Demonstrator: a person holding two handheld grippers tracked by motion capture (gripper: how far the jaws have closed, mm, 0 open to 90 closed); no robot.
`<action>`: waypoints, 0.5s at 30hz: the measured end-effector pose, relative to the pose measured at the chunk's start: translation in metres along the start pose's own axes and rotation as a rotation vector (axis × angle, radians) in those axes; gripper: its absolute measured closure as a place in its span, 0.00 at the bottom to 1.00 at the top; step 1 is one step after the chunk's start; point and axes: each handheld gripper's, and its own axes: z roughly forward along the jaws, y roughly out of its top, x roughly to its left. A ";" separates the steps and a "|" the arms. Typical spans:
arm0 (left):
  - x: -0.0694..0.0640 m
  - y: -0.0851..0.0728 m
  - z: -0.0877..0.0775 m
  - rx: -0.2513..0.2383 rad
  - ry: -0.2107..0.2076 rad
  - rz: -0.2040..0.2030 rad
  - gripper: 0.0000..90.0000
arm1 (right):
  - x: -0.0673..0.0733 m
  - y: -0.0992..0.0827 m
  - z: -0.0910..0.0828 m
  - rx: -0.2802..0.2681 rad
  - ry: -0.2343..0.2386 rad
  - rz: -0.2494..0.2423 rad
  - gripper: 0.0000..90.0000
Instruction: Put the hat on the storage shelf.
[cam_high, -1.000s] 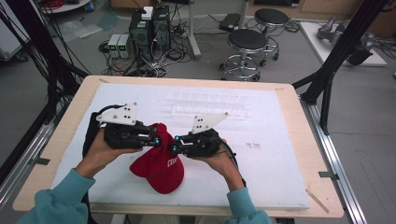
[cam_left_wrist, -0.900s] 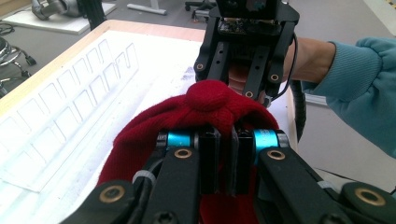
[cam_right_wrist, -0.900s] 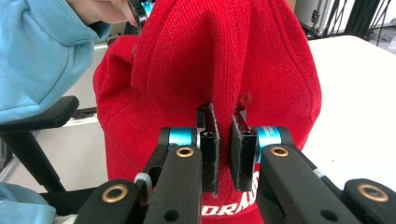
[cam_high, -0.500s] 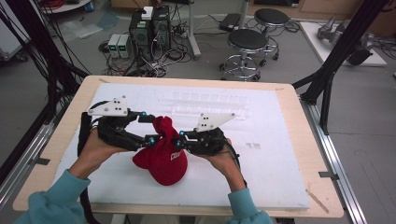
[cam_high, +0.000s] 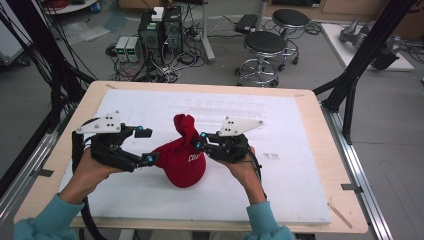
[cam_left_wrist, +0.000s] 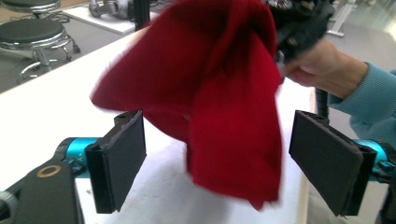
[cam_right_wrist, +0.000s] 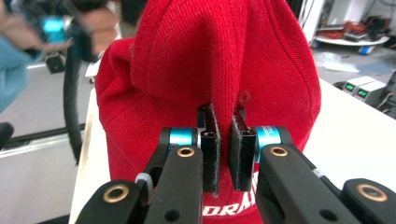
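— Moved since a second ago? Left gripper (cam_high: 145, 146): let go of red knitted cloth cap (cam_high: 182, 161), jaws just been opening, now wide apart with a hanging red fold between the pads (cam_left_wrist: 122, 158), untouched.

— And right gripper (cam_high: 199, 140)? Clamped tight on a pinch of cap fabric, holding it bunched up.

— Where's the cap? Mid white foam-covered table (cam_high: 280, 195), lower part resting on it, between both hands.
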 end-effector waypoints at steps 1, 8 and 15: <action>-0.002 -0.006 0.002 0.006 0.002 -0.001 0.20 | -0.001 0.000 0.000 -0.009 -0.002 0.000 0.94; -0.005 -0.028 0.011 0.023 -0.011 -0.025 0.20 | 0.001 0.004 -0.002 -0.017 -0.035 -0.016 0.94; -0.009 -0.042 0.020 0.050 -0.012 -0.033 0.20 | 0.000 0.007 -0.006 -0.056 -0.068 -0.015 0.94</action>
